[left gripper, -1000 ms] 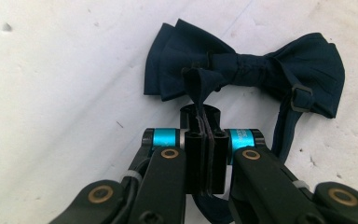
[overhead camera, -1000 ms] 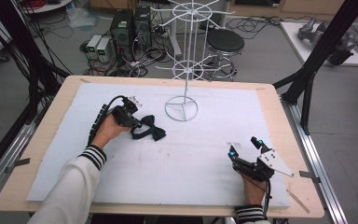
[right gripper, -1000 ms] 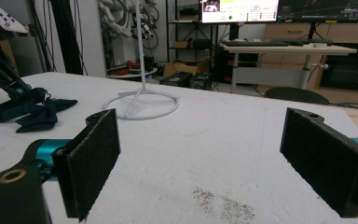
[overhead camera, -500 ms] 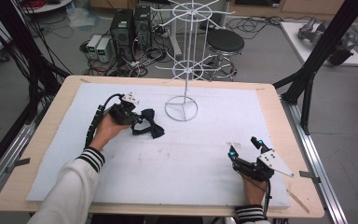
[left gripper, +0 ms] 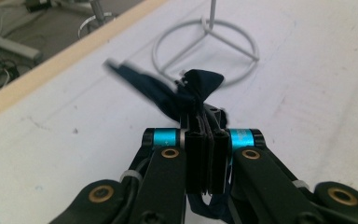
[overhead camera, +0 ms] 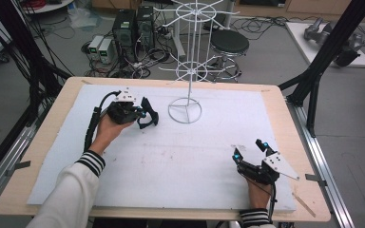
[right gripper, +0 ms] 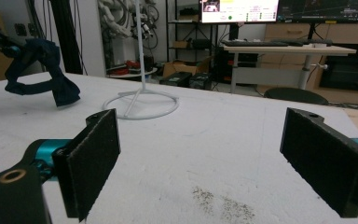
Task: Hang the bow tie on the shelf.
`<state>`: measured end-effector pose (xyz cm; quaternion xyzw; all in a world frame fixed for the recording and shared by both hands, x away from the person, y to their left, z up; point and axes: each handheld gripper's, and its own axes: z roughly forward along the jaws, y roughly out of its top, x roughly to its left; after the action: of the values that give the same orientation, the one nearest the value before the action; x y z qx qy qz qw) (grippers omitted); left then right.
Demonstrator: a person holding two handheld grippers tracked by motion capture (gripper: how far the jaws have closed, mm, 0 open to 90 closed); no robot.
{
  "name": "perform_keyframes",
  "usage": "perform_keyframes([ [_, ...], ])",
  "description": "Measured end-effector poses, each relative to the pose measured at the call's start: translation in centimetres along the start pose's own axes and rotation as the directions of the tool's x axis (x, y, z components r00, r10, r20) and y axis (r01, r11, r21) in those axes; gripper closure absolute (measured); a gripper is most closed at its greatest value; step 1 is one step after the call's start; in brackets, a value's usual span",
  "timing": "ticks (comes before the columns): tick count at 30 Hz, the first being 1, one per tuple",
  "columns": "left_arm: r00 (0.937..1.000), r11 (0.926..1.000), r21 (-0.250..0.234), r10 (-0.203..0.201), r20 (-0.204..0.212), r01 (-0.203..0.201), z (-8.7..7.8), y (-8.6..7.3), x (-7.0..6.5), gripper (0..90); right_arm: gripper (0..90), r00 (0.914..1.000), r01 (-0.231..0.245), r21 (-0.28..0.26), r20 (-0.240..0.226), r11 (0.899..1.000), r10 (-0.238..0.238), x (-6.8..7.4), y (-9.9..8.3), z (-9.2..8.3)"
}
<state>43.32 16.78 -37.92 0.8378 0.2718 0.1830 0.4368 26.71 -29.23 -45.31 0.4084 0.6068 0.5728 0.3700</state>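
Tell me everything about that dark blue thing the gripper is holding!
The dark blue cloth looks soft and floppy, like a narrow band knotted into loops. The left gripper has its jaws shut on it, so it hangs lifted off the white table cover. In the right gripper view one loop droops with a hole through it. It hangs close to the white wire stand, near its ring-shaped foot, without touching it. Nothing else touches the cloth.
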Motion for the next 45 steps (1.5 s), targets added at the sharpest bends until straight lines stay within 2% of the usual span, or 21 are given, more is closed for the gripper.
perform_keyframes([
  [2,1.0,0.9995,-0.032,-0.002,-0.009,0.001,-0.3,0.2,0.0,88.5,11.1,1.0,0.001,0.0,0.0,1.0,-0.001,0.0,0.0,0.0],
  [10,0.9999,0.9964,-0.084,0.007,-0.014,-0.008,-1.0,0.8,-0.2,88.5,11.1,1.0,0.002,0.001,0.001,1.0,-0.002,0.0,0.0,0.0],
  [15,0.9996,0.9904,-0.137,0.011,-0.024,-0.014,-1.6,1.7,-0.4,88.5,11.1,1.0,-0.003,0.001,0.0,1.0,0.003,0.0,0.0,0.0],
  [23,0.9993,0.9835,-0.179,0.018,-0.034,-0.024,-2.4,2.8,-0.6,88.5,11.1,1.0,-0.002,0.002,-0.001,1.0,0.002,0.0,0.0,0.0],
  [29,0.9985,0.9741,-0.223,0.029,-0.046,-0.038,-3.7,4.2,-0.8,88.5,11.1,1.0,-0.001,0.003,0.0,1.0,0.001,0.0,0.0,0.0],
  [34,0.9976,0.9676,-0.247,0.04,-0.057,-0.053,-4.4,5.2,-1.1,88.5,11.1,1.0,0.004,0.002,0.0,1.0,-0.004,0.0,0.0,0.0],
  [45,0.9958,0.9624,-0.262,0.054,-0.074,-0.072,-4.7,6.7,-1.4,88.5,11.1,1.0,-0.002,0.003,0.001,1.0,0.002,0.0,0.0,0.0],
])
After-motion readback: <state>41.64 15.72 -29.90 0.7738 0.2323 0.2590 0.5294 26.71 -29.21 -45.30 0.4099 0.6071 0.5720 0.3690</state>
